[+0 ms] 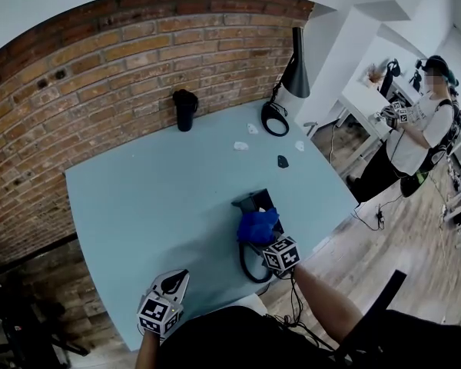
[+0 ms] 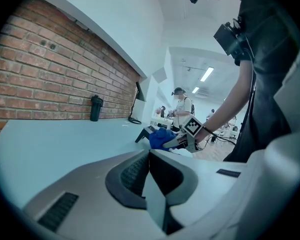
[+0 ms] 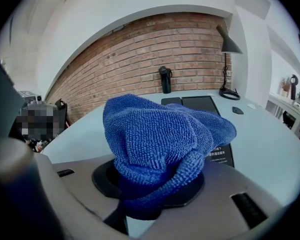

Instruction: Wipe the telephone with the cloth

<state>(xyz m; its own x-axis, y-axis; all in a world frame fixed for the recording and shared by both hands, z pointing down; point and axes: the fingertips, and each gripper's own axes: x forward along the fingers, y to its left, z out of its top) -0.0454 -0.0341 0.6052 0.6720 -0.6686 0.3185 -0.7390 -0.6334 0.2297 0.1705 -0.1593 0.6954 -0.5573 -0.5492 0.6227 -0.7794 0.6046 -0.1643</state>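
Holding the cloth (image 3: 160, 134) bunched in clamped jaws, the right gripper (image 3: 157, 199) hovers right over the telephone (image 1: 255, 201). The left gripper (image 2: 150, 156) sits closed and empty, well apart from the telephone, so a hard swipe could shove it off the table (image 1: 154, 198).

An office-like work room: a brick wall (image 1: 100, 75), a pale blue table (image 1: 161, 198) with a desk lamp (image 1: 296, 75), white desks (image 1: 363, 98), a wooden floor (image 1: 403, 237) and ceiling strip lights (image 2: 206, 74).
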